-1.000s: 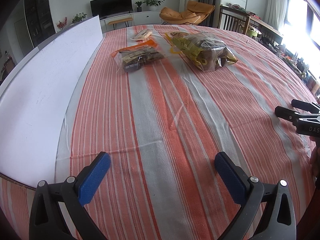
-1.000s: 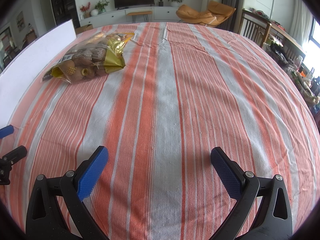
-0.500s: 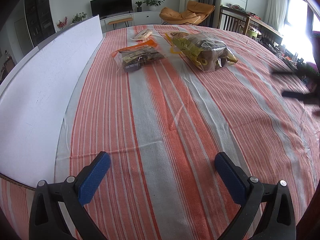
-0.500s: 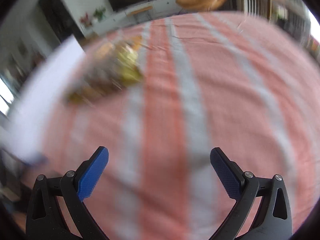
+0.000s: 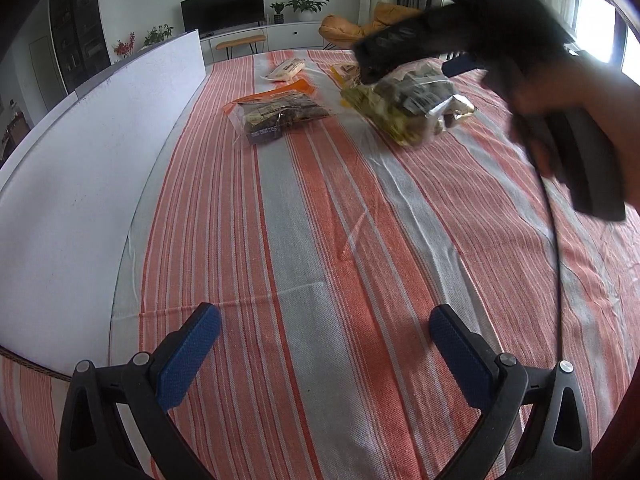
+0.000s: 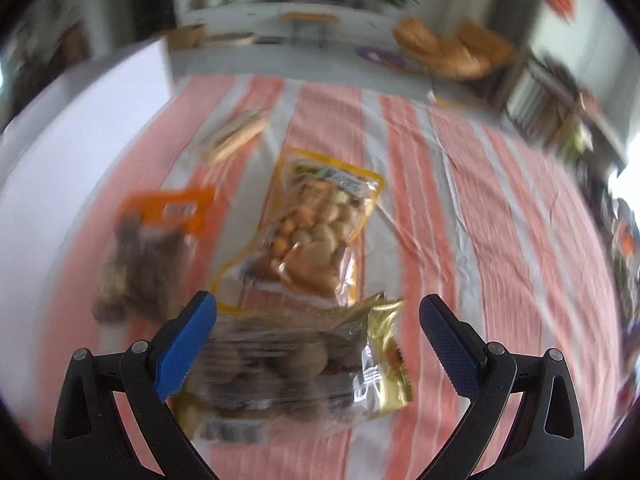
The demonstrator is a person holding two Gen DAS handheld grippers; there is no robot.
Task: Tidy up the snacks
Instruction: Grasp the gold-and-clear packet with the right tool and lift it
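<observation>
Several snack bags lie at the far end of the striped table. In the right wrist view, my right gripper (image 6: 316, 332) is open, its blue pads either side of a gold bag of dark round snacks (image 6: 300, 376). Beyond it lies a yellow-edged bag of pale snacks (image 6: 316, 232), with an orange-topped bag (image 6: 152, 248) to the left and a small pale packet (image 6: 236, 132) farther back. My left gripper (image 5: 324, 344) is open over bare cloth, far from the gold bag (image 5: 408, 108) and the orange-topped bag (image 5: 280, 114). A hand (image 5: 580, 92) holds the blurred right tool above them.
A tall white board (image 5: 80, 152) stands along the table's left edge. The orange and grey striped tablecloth (image 5: 320, 220) covers the whole round table. A cable (image 5: 556, 240) hangs from the right tool over the table's right side. Living-room furniture stands behind.
The right gripper has swung quickly from the table's near right side to over the snack bags, with the gold bag now between its pads. The left gripper has not moved.
</observation>
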